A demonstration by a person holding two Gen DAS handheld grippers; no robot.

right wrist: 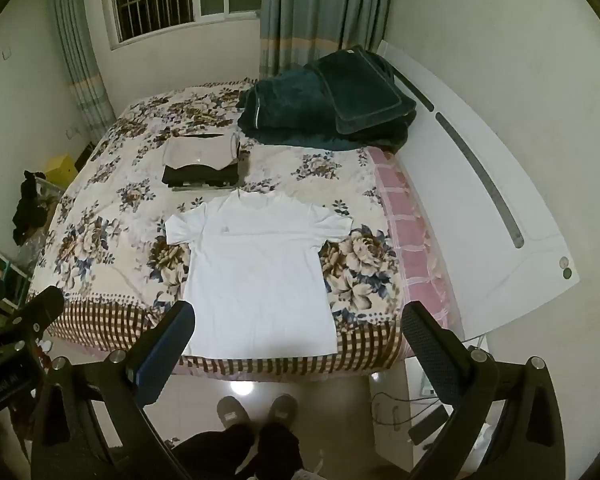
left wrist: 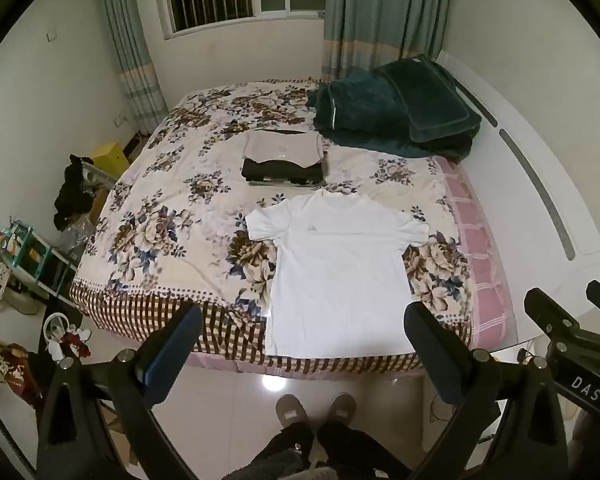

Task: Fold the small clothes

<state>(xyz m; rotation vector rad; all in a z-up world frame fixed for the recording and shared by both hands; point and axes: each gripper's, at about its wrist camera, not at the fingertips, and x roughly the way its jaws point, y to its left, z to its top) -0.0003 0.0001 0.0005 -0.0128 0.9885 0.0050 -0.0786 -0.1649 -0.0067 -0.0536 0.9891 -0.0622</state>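
Left gripper (left wrist: 302, 332) hangs above the foot of the bed, black fingers with blue pads spread wide, nothing between them. Right gripper (right wrist: 298, 330) matches it — fingers wide apart, holding nothing, raised well clear of the cloth.

Task item: the white short-sleeved cotton T-shirt (left wrist: 340, 272) lies flat on the floral-print bedspread with the brown checked border (left wrist: 160, 216), collar toward the far side, hem at the near edge over the checked strip, both sleeves spread out. It looks smooth, no big wrinkles visible. Beyond the collar sits a stack of folded clothes, a pale grey piece on top of dark ones (left wrist: 284, 158) — near the shirt but apart from it. A dark green plush blanket pile (left wrist: 396, 116) fills the far right corner by the white headboard (left wrist: 540, 184).

Judgement: folding has not started on this shirt; the step in hand is the approach for the first fold.

How to do it well, left to right:
- Left tool goes down to the left sleeve and shoulder, pinching only the shirt fabric, not the bedspread under it.
- Carry that side inward toward the shirt's centre line, keeping the edge straight from shoulder to hem.
- Right tool mirrors on the right sleeve, which lies near the pink mattress edge (left wrist: 484, 248) — low, flat pinch.
- Then bring the hem up to the collar, both tools level, so the result matches the stack's footprint.

Risk: thin white cloth may bunch or drag the cover if grabbed too deep.
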